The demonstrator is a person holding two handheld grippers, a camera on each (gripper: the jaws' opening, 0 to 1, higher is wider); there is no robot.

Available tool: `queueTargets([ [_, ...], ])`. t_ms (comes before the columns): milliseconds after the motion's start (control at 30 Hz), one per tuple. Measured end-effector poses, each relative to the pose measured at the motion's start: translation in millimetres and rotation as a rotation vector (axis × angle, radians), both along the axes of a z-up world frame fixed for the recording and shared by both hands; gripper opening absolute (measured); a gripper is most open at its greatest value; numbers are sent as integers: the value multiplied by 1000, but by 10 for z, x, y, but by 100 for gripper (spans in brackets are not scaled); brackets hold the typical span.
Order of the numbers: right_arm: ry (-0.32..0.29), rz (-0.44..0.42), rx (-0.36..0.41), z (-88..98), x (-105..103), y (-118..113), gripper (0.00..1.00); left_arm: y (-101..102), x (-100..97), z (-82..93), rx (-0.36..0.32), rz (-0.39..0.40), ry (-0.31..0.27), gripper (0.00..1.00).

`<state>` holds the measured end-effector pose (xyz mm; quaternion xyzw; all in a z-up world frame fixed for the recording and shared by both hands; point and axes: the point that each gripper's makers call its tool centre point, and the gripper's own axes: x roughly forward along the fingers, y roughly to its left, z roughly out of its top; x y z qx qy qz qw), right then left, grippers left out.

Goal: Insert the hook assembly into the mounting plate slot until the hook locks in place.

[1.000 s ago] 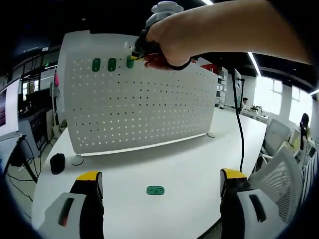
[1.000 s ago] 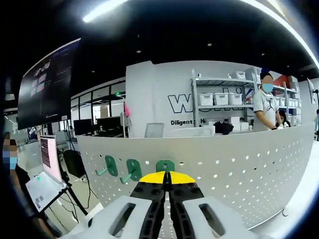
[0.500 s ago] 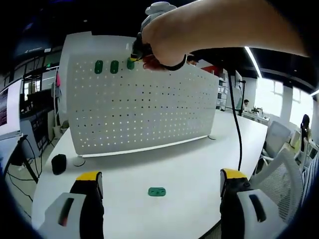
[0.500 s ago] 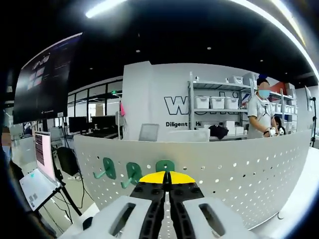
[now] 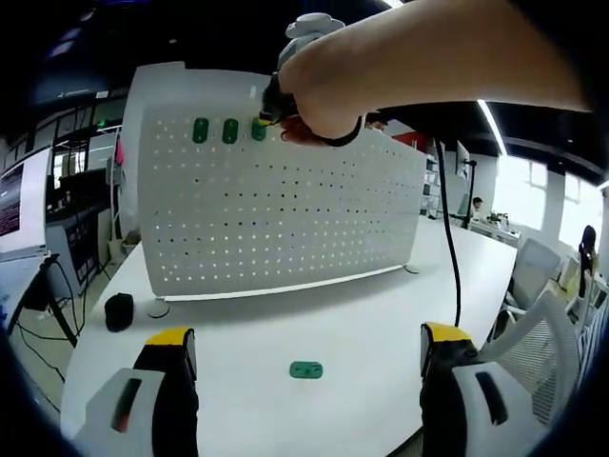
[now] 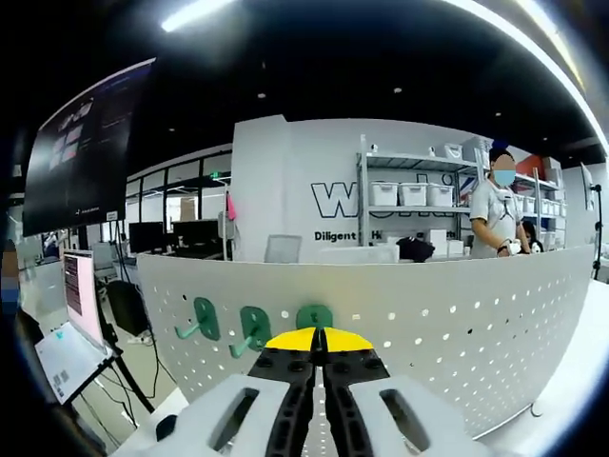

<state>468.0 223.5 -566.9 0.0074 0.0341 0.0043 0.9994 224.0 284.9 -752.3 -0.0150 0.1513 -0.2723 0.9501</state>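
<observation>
Right gripper (image 6: 319, 335) pressing a green hook at the top row of the white perforated mounting plate (image 5: 285, 209).

The plate is a thin, matte white sheet dotted with small round holes, standing upright on a smooth white table (image 5: 362, 324). In the right gripper view the yellow-tipped jaws are pressed together, with the third hook (image 6: 314, 315) showing just above them at 12 o'clock; whether they pinch it cannot be told. Two mounted hooks (image 6: 228, 324) curve out at 10 o'clock. In the left gripper view the left gripper (image 5: 309, 354) has its jaws spread wide, with a flat green hook piece (image 5: 305, 369) lying between them on open tabletop, well short of the plate's bottom edge.
</observation>
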Motion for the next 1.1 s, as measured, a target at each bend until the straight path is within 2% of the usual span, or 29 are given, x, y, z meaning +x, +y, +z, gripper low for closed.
queueTargets([
  [200,-9,-21,8,6,23,-83,0,1,2,13,-2,3,-7,98],
  [867,-3,-42,17,-56,62,-1,0,16,6,-4,-8,8,6,97],
  [967,-6,-52,74,-69,58,-20,0,17,10,-10,-10,9,10,97],
  [1100,-10,-49,-8,-53,59,10,0,24,14,-15,-12,13,14,97],
])
